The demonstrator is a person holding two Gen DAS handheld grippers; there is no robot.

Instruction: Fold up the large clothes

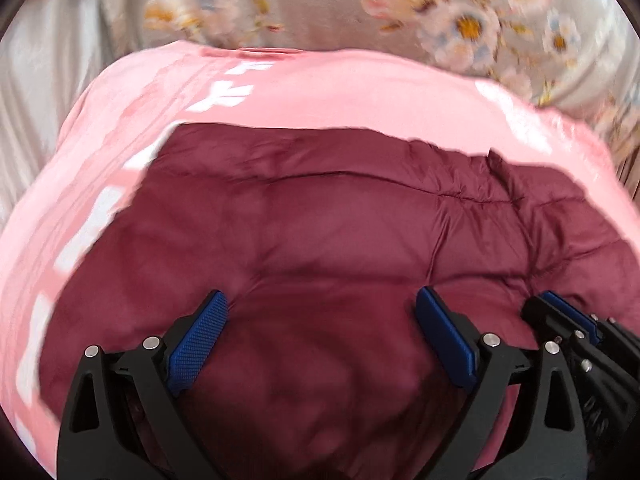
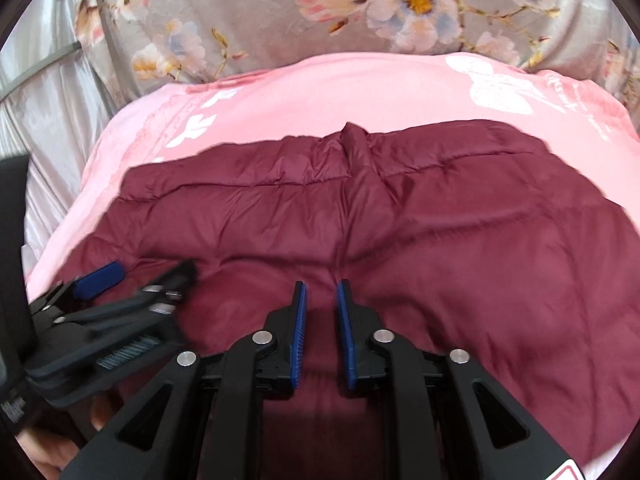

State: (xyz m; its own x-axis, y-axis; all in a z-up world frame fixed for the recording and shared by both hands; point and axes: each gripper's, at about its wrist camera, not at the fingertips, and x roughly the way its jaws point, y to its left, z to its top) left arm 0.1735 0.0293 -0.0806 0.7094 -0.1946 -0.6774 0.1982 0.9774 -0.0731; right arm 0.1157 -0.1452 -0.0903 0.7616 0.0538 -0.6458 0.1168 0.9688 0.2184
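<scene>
A maroon quilted puffer jacket point(image 1: 320, 220) lies spread on a pink blanket point(image 1: 320, 92); it also shows in the right wrist view point(image 2: 440, 220). My left gripper point(image 1: 320, 320) is wide open just above the jacket's near part, holding nothing. My right gripper point(image 2: 321, 312) hovers over the jacket's middle seam with its blue pads a narrow gap apart, and nothing shows between them. Each gripper appears in the other's view: the right gripper at the right edge point(image 1: 568, 316), the left gripper at the left point(image 2: 100, 276).
The pink blanket point(image 2: 320, 92) with white prints covers a bed. Behind it lies grey floral fabric point(image 2: 280, 12), with pale satin cloth point(image 2: 52, 100) at the left. A hand shows at the bottom left of the right wrist view point(image 2: 48, 452).
</scene>
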